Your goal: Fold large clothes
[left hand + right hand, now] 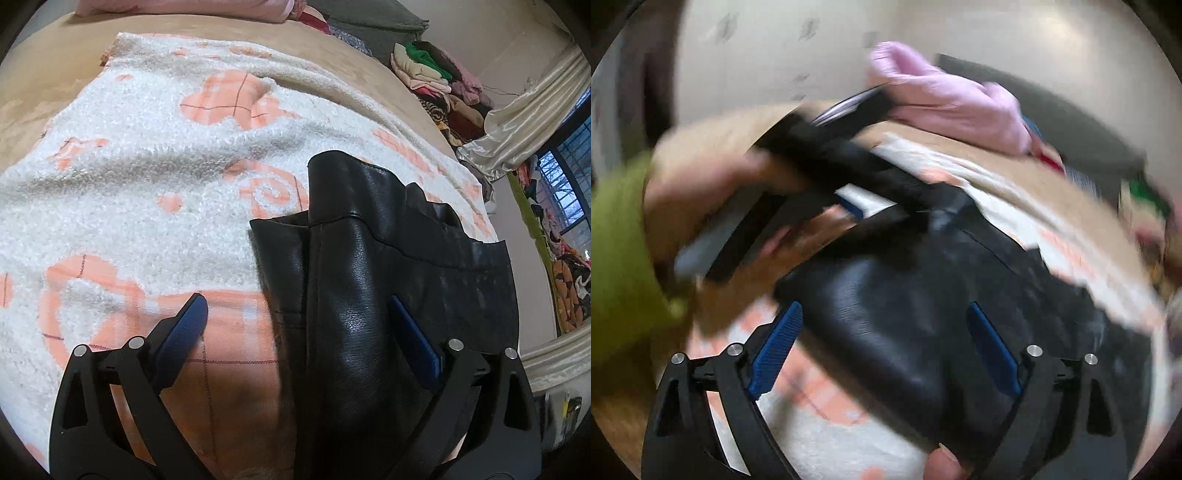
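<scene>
A black leather garment (354, 295) lies folded on a white fleece blanket with orange shapes (129, 166). My left gripper (295, 306) is open wide. Its right blue pad (413, 339) lies over the leather and its left pad (192, 321) over the blanket, with a raised leather fold between them. In the blurred right wrist view, my right gripper (884, 306) is also open wide above the same black garment (905, 332), and nothing is pinched. A hand (701, 192) with a green sleeve (617, 258) holds the left gripper (916, 212) at the garment's far edge.
The blanket covers a tan bed (44, 110). A pink garment (953, 99) and grey bedding (373, 26) lie at the bed's far end. Stacked clothes (436, 74) stand at the right, by a pale curtain (524, 122) and a window (565, 184). A thumb (942, 461) shows at the bottom.
</scene>
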A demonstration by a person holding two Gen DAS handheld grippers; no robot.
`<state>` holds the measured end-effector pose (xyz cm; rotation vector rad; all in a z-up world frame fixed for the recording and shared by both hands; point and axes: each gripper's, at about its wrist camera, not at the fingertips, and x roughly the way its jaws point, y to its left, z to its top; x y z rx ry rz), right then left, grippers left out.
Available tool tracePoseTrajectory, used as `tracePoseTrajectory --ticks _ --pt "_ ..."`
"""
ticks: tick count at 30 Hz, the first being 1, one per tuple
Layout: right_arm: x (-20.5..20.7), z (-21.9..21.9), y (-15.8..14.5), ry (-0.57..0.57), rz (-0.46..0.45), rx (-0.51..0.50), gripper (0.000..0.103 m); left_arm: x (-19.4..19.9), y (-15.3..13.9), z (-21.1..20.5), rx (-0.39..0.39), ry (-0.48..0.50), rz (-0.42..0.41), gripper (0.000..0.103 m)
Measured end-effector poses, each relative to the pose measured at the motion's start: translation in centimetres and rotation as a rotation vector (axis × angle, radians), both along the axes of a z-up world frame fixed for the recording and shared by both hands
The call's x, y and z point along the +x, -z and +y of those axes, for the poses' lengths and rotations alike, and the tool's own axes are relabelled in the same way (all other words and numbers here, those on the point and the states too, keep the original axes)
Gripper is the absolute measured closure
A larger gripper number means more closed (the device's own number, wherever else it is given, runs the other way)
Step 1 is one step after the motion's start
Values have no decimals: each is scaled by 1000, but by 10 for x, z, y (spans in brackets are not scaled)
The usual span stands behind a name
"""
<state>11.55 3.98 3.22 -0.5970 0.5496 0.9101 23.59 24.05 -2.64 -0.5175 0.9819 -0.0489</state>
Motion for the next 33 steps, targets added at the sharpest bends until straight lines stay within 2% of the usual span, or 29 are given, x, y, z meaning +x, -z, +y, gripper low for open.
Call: tracePoseTrajectory --ticks 2,4,7,8,10,11,12,15,21,23,24,25,26,28,30,33 --pt "-13 21 19 -7 -105 -134 12 0 0 1 -2 -6 5 12" --pt "-22 34 33 -4 -211 -225 12 -1 -1 2 5 -11 5 10" --pt "-28 48 46 0 -305 -282 14 -2 -2 3 11 -12 6 10" --pt "-28 50 48 5 -328 -282 16 -3 -2 3 13 -12 7 10" --pt "-28 53 49 5 -351 -276 30 -3 -3 4 12 -16 8 10" --pt "-30 53 47 -3 -350 -267 48 -3 -3 4 11 -22 6 10" --pt "-32 54 46 -6 -349 -260 58 -3 -4 5 11 -25 6 10" --pt "-37 50 39 3 -382 -230 68 -5 -4 4 15 -22 13 10" --pt "-28 38 13 37 -341 -124 74 -8 -8 1 -33 -31 -14 10" --pt "-28 37 9 39 -344 -105 75 -9 -9 -2 -79 -16 -40 21" --pt "-29 35 7 35 -349 -98 76 -9 -10 -4 -111 1 -57 43" --pt "-30 30 7 31 -356 -92 76 -8 -12 -8 -141 24 -70 55" --pt "-31 28 6 28 -360 -85 77 -9 -17 -14 -117 28 -84 55" --pt "-29 22 3 26 -366 -64 78 -12 -28 -22 -90 36 -123 65" --pt "-29 16 -3 26 -365 -40 79 -15 -39 -26 -113 20 -149 69" --pt "-25 -1 -19 35 -375 17 80 -21 -69 -43 -78 17 -217 71"
